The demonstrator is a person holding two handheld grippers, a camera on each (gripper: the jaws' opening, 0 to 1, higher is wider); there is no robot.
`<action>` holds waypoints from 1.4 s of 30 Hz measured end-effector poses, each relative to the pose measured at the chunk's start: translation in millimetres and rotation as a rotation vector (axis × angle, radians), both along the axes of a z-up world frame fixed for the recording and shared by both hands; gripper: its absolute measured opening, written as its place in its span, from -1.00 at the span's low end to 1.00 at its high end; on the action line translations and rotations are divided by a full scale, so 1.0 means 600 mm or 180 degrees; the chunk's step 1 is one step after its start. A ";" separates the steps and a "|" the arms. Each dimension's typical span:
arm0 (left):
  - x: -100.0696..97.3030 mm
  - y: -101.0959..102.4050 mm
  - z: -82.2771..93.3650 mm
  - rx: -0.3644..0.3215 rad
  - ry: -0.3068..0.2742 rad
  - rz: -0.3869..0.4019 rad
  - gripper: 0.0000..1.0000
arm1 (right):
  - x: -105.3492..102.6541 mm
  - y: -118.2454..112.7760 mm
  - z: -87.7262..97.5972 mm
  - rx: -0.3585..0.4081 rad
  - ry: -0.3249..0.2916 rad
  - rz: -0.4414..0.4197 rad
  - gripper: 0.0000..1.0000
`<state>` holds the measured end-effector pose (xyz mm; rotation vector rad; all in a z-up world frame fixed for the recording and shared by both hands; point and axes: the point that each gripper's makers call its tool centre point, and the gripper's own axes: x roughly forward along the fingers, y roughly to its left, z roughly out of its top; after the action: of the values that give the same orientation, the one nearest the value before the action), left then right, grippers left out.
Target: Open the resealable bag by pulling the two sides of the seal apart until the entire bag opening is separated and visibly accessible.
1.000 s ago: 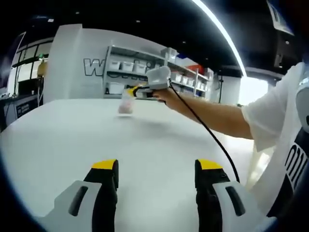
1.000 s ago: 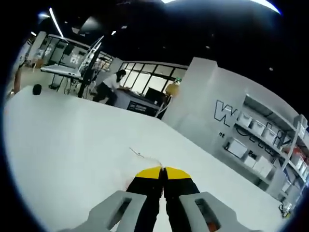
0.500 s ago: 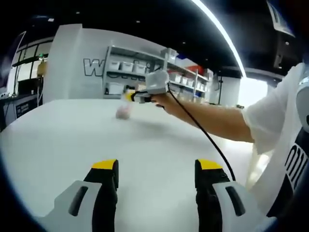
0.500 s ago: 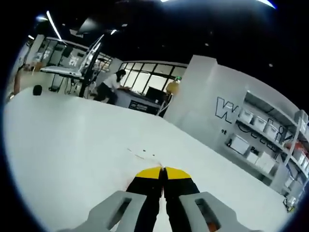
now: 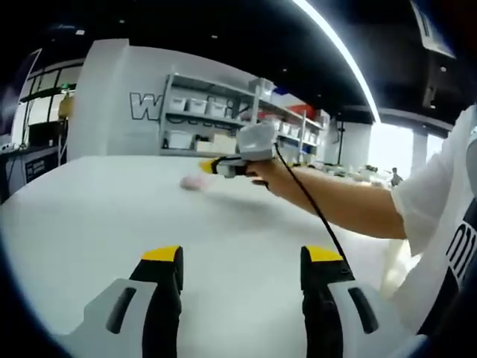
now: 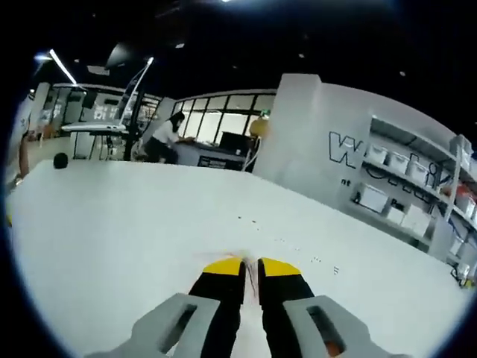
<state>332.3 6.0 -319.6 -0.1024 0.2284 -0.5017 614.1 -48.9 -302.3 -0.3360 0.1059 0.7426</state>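
The left gripper [image 5: 242, 257] is hanging over the white surface [image 5: 97, 216] with its 2 yellow-tipped jaws spread wide and nothing between them.

Further out in the left gripper view, the right gripper [image 5: 211, 166] comes in from the right, held by the person's hand [image 5: 262, 173], with a black cable [image 5: 317, 216] trailing back along the forearm. Its yellow tips point at a small pale pinkish blob lying on the surface, which I take to be the resealable bag [image 5: 191, 183]. It's blurry and tiny at that range, so I honestly can't make out the seal or whether the opening is parted. The tips look just beside it, but I can't tell whether they touch it.

In the right gripper view, that gripper's [image 6: 251, 265] jaws are almost together with a thin slit between them. There's a faint wispy edge right at the tips, too thin and washed out to say if it's the bag or if anything is pinched there.

Background: a shelving unit [image 5: 197, 115] with white bins against a wall with partly hidden lettering, plus a person [image 6: 162, 136] at a distant desk.
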 end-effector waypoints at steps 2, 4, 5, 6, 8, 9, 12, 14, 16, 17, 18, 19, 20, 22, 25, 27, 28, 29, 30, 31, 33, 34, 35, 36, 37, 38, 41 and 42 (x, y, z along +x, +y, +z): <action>0.002 0.002 -0.001 0.0005 -0.0001 0.0015 0.27 | -0.006 -0.013 0.000 0.0064 0.0025 -0.0019 -0.92; 0.003 0.001 -0.003 -0.0006 0.0006 0.0016 0.27 | -0.027 -0.022 -0.004 0.0111 0.0053 -0.0046 -0.90; 0.003 0.001 -0.004 -0.0008 0.0010 0.0012 0.27 | -0.036 -0.025 -0.008 0.0124 0.0069 -0.0058 -0.88; 0.003 0.000 -0.005 -0.0003 0.0015 0.0007 0.26 | -0.045 -0.028 -0.012 0.0139 0.0089 -0.0063 -0.86; 0.002 -0.003 -0.005 0.0000 0.0010 -0.0003 0.26 | -0.038 -0.036 -0.021 0.0139 0.0178 -0.0112 -0.86; 0.002 -0.004 -0.004 -0.0007 0.0005 -0.0010 0.26 | -0.038 -0.040 -0.022 0.0147 0.0181 -0.0132 -0.86; 0.001 -0.007 -0.005 -0.0021 0.0000 -0.0027 0.25 | -0.050 -0.048 -0.023 0.0270 0.0183 -0.0177 -0.85; 0.001 -0.008 -0.005 -0.0035 -0.0005 -0.0031 0.25 | -0.062 -0.050 -0.027 0.0307 0.0216 -0.0196 -0.80; 0.001 -0.008 -0.006 -0.0042 -0.0009 -0.0031 0.25 | -0.076 -0.050 -0.030 0.0339 0.0220 -0.0218 -0.71; 0.001 -0.007 -0.006 -0.0049 -0.0011 -0.0030 0.25 | -0.081 -0.050 -0.030 0.0351 0.0214 -0.0233 -0.64; 0.002 -0.006 -0.006 -0.0055 -0.0016 -0.0027 0.25 | -0.085 -0.052 -0.029 0.0381 0.0198 -0.0266 -0.58; 0.002 -0.005 -0.005 -0.0062 -0.0019 -0.0022 0.25 | -0.088 -0.052 -0.028 0.0419 0.0182 -0.0292 -0.53; 0.003 -0.005 -0.006 -0.0064 -0.0021 -0.0018 0.25 | -0.091 -0.052 -0.028 0.0449 0.0181 -0.0314 -0.46; 0.004 -0.003 -0.006 -0.0071 -0.0024 -0.0010 0.25 | -0.083 -0.051 -0.030 0.0466 0.0159 -0.0363 -0.34; 0.007 0.000 -0.006 -0.0080 -0.0032 0.0008 0.25 | -0.082 -0.047 -0.027 0.0501 0.0143 -0.0414 -0.20; 0.007 0.000 -0.006 -0.0085 -0.0031 0.0015 0.25 | -0.082 -0.040 -0.029 0.0495 0.0164 -0.0430 -0.06; 0.007 0.001 -0.006 -0.0085 -0.0032 0.0018 0.25 | -0.083 -0.037 -0.029 0.0488 0.0162 -0.0430 0.00; 0.007 0.001 -0.006 -0.0083 -0.0028 0.0022 0.25 | -0.083 -0.034 -0.029 0.0476 0.0149 -0.0436 0.06; 0.007 0.001 -0.007 -0.0080 -0.0025 0.0027 0.25 | -0.082 -0.032 -0.030 0.0467 0.0138 -0.0446 0.12; 0.007 0.002 -0.008 -0.0076 -0.0023 0.0038 0.26 | -0.080 -0.032 -0.029 0.0478 0.0113 -0.0467 0.21; 0.009 0.005 -0.009 -0.0066 -0.0022 0.0073 0.33 | -0.072 -0.035 -0.027 0.0546 0.0061 -0.0553 0.53; 0.011 0.007 -0.010 -0.0061 -0.0021 0.0102 0.38 | -0.069 -0.037 -0.026 0.0600 0.0051 -0.0605 0.70; 0.013 0.009 -0.010 -0.0054 -0.0027 0.0132 0.43 | -0.062 -0.037 -0.029 0.0609 0.0072 -0.0624 0.90; 0.015 0.011 -0.009 -0.0047 -0.0039 0.0159 0.46 | -0.060 -0.036 -0.030 0.0610 0.0072 -0.0628 0.98; 0.017 0.013 -0.009 -0.0036 -0.0047 0.0187 0.48 | -0.061 -0.037 -0.029 0.0614 0.0072 -0.0635 0.98; 0.018 0.014 -0.009 -0.0031 -0.0051 0.0201 0.50 | -0.062 -0.037 -0.029 0.0609 0.0075 -0.0637 0.99; 0.021 0.017 -0.008 -0.0028 -0.0055 0.0236 0.53 | -0.067 -0.035 -0.024 0.0656 0.0075 -0.0606 0.99; 0.022 0.017 -0.008 -0.0024 -0.0057 0.0242 0.54 | -0.066 -0.034 -0.022 0.0666 0.0076 -0.0593 0.99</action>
<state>345.2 16.0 -324.2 -0.1134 0.2042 -0.4277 574.7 -69.4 -315.4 -0.1157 0.0801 0.5671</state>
